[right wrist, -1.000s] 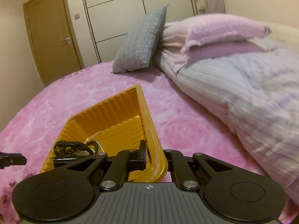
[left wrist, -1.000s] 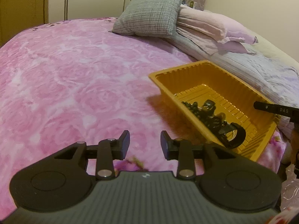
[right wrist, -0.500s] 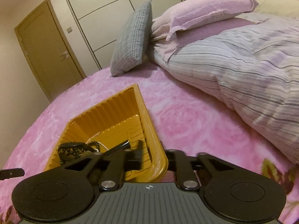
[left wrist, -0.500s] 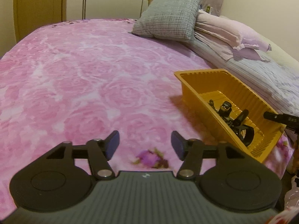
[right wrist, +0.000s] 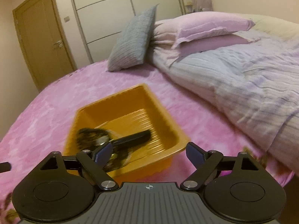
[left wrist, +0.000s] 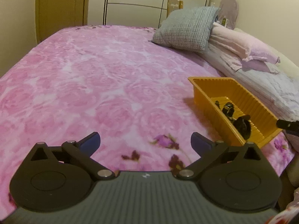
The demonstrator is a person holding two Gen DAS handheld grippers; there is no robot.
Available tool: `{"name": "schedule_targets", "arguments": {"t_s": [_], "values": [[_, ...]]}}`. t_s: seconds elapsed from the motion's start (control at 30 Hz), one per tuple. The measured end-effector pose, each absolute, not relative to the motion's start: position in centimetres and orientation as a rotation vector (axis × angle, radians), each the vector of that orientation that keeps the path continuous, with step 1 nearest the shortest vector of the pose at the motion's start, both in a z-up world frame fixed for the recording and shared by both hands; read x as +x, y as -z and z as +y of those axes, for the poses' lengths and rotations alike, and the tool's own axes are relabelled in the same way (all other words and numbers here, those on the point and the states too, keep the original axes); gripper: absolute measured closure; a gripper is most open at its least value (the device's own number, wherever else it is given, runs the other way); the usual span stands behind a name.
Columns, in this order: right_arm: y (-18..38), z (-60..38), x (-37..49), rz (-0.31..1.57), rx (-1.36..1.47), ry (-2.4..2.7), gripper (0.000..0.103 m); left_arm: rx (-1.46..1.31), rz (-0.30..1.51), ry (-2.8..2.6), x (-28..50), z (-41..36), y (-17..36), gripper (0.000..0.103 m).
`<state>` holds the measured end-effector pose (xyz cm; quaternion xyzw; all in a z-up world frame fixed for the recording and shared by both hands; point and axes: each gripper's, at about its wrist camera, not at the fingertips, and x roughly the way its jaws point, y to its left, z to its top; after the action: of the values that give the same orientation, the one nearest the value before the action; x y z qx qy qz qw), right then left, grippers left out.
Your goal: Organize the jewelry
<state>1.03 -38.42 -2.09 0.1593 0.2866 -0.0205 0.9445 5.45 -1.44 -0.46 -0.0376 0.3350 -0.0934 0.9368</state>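
The yellow tray (right wrist: 169, 126) is set on the pink bedspread (left wrist: 89, 78), beside the striped bedding (right wrist: 248, 85). The dark jewelry (left wrist: 236, 118) is piled inside the tray, at its near end. The left gripper (left wrist: 145, 143) is spread wide above bare bedspread, its jaws just opened, nothing between them. The right gripper (right wrist: 149, 152) is likewise just opened wide, empty, over the tray's near rim.

orange tray (right wrist: 164, 119) on pink bedspread (right wrist: 56, 100), blurred dark jewelry (right wrist: 97, 138) perhaps beads
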Motion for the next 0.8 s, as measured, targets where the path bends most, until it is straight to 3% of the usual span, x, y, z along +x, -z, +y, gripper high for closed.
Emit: {"name": "schedule_targets", "arguments": {"t_s": [0.37, 0.8], "values": [[-0.2, -30.8, -1.5, 0.686, 0.19, -0.14, 0.015, -0.122, 0.723, 0.131, 0.1, -0.9, -0.3, 0.0], [1.3, -26.6, -2.9, 0.784, 0.124, -0.184, 0.015, -0.093, 0.785, 0.129, -3.0, -2.6, 0.2, 0.001]]}}
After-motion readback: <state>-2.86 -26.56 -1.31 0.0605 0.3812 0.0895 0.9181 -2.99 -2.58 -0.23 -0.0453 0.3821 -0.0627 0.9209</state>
